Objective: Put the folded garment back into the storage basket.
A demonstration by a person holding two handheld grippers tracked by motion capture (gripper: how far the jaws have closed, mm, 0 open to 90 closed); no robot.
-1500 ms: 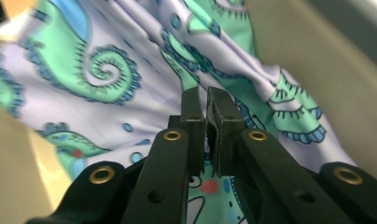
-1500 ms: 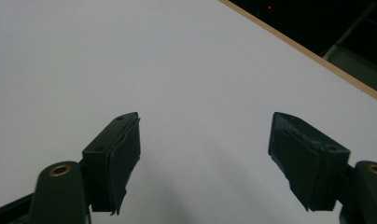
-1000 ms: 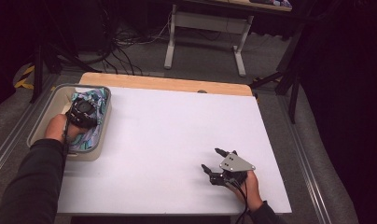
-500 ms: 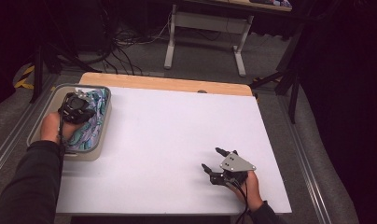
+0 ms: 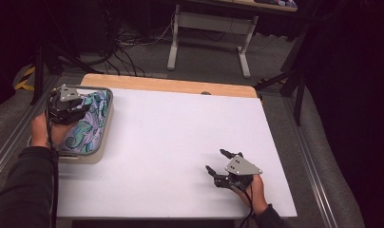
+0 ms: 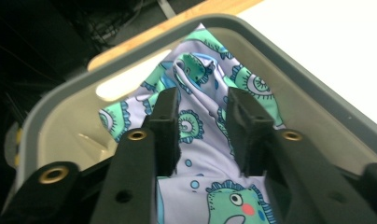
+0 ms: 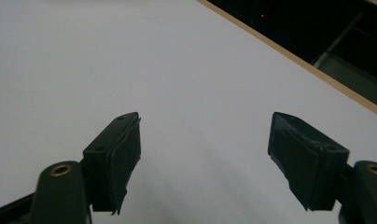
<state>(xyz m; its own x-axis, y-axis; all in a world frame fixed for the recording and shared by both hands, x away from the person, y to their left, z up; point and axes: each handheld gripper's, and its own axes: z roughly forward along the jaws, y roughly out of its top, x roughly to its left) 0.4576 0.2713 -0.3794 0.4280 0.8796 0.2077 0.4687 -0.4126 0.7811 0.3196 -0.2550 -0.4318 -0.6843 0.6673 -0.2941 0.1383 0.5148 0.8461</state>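
A lilac cloth [image 5: 89, 129] printed with green cartoon creatures lies crumpled in a grey bin [image 5: 106, 124] at the table's left edge. My left gripper [image 5: 76, 113] hovers over the bin's far end. In the left gripper view its jaws [image 6: 200, 100] have just been opening and stand apart over the cloth [image 6: 196, 70]. A raised fold lies beyond the tips, and neither pad presses on it. My right gripper [image 5: 215, 160] rests near the front right of the white table [image 5: 180, 123], its jaws [image 7: 205, 126] wide open with nothing between them.
The bin's rim [image 6: 289, 60] curves around the cloth, with a handle slot in its far wall. A wooden strip [image 5: 171, 85] edges the table's far side. Beyond it are cables and a metal frame [image 5: 209, 42] on the floor.
My left hand has lifted and shifted toward the bin's far left corner, with the cloth left lying in the bin. The right hand has stayed put.
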